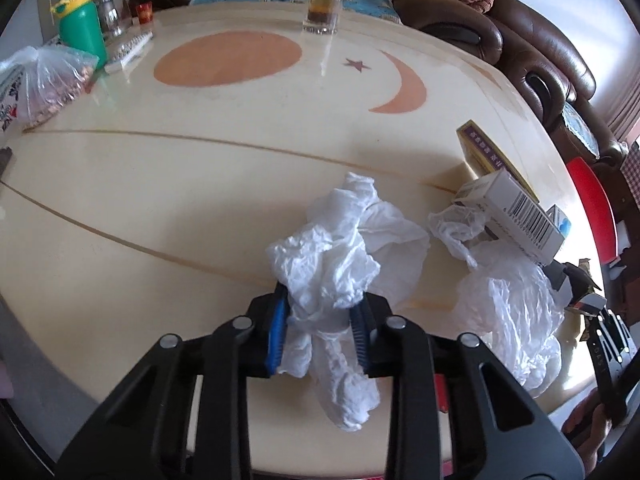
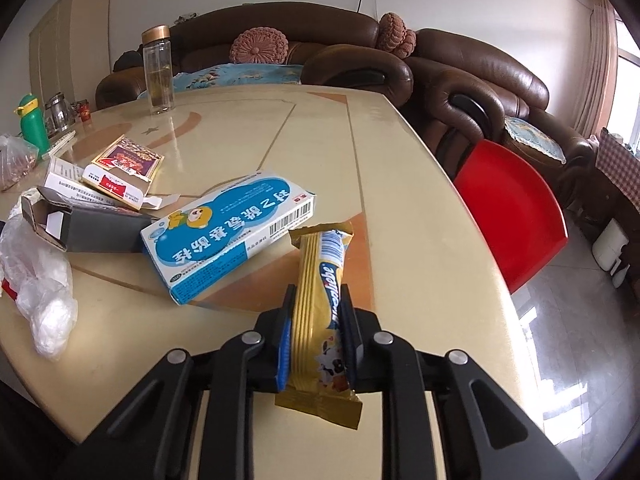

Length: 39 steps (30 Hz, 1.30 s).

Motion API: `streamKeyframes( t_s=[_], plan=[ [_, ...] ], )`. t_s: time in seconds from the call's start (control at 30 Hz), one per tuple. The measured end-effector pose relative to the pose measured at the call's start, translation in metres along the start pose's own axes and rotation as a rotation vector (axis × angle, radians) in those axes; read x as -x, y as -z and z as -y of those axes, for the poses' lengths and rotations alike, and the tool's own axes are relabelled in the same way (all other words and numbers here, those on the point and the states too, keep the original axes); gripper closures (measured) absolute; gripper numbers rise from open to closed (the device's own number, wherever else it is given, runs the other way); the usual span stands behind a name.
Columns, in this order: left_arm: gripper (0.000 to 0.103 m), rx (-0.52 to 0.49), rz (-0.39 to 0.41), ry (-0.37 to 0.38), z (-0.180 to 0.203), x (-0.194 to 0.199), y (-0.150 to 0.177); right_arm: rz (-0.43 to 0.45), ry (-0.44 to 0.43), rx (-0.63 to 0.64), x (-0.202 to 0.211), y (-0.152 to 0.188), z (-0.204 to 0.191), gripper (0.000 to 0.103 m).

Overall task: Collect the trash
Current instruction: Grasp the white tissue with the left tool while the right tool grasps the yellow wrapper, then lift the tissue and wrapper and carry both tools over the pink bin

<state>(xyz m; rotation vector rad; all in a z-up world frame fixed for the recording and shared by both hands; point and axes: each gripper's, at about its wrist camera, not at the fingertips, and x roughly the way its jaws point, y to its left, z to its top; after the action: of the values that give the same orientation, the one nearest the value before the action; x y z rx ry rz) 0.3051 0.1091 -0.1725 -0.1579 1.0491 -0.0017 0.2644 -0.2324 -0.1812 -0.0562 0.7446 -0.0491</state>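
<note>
In the left wrist view my left gripper [image 1: 320, 308] is shut on a crumpled white tissue [image 1: 336, 252], which bulges above the blue pads and hangs out below them. A second crumpled white plastic bag [image 1: 516, 304] lies to its right, under a white barcoded box [image 1: 516, 216]. In the right wrist view my right gripper [image 2: 318, 312] is shut on a yellow snack wrapper [image 2: 316, 300], pinched edge-on between the pads. A blue and white medicine box [image 2: 232, 236] lies just left of the wrapper on the cream table [image 2: 400, 184].
Opened cardboard boxes [image 2: 120, 172] and a grey carton [image 2: 92, 228] lie at the left of the right wrist view. A glass bottle [image 2: 158, 72], a green flask [image 1: 80, 24] and a clear bag [image 1: 44, 84] stand further back. A red chair [image 2: 512, 204] and brown sofas [image 2: 480, 76] border the table.
</note>
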Motion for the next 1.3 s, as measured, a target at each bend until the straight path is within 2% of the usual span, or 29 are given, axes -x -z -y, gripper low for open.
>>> streamKeyframes(
  t_s=[0.37, 1.3],
  plan=[
    [0.084, -0.035, 0.054, -0.037, 0.006, 0.014, 0.003, 0.034, 0.029, 0.0, 0.014, -0.004, 0.0, 0.083],
    [0.084, -0.062, 0.147, -0.06, 0.008, 0.058, 0.004, 0.097, 0.014, -0.022, 0.064, -0.018, 0.004, 0.083]
  ],
)
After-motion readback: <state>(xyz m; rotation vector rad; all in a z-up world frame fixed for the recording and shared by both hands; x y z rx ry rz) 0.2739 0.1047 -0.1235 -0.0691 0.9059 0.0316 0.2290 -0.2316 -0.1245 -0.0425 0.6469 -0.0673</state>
